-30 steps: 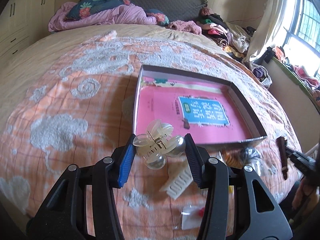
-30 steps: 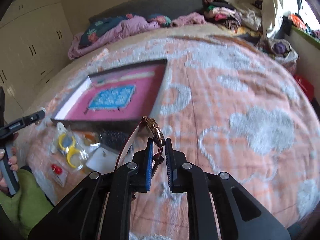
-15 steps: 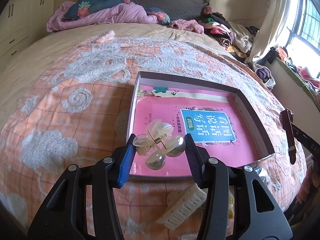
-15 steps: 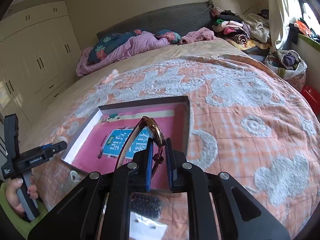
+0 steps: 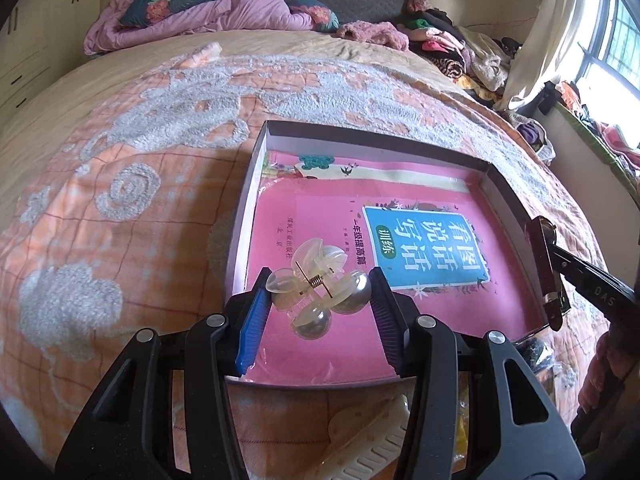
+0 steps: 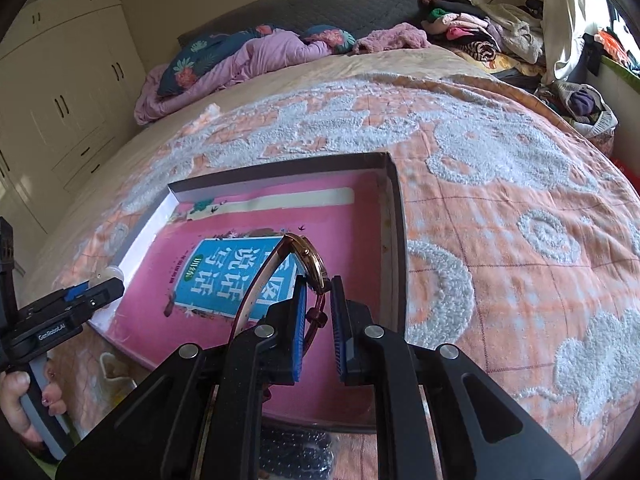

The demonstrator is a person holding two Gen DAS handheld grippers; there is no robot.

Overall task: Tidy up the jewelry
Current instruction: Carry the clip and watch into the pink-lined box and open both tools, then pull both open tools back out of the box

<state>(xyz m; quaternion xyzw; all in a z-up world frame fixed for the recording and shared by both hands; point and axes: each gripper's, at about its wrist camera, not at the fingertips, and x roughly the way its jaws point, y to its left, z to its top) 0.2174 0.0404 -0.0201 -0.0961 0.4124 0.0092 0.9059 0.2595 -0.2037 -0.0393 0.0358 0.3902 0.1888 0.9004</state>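
Note:
My left gripper (image 5: 316,300) is shut on a clear hair claw clip with pearl balls (image 5: 316,292), held above the near left corner of the shallow dark-rimmed box (image 5: 244,200) lined with a pink book cover. My right gripper (image 6: 320,304) is shut on a wristwatch with a gold case and brown strap (image 6: 308,256), held above the box (image 6: 396,216) near its right wall. The watch also shows in the left wrist view (image 5: 546,272) at the box's right edge. The left gripper shows in the right wrist view (image 6: 80,300).
The box lies on an orange and white bedspread (image 5: 120,184). A cream comb (image 5: 372,440) and small packets lie before the box's near edge. A dark beaded item in a bag (image 6: 296,452) lies below my right gripper. Pillows and piled clothes (image 5: 448,48) are at the bed's far end.
Both grippers have moved forward over the box with their items. The loose pieces near the bed's edge have dropped toward the bottom of both views.

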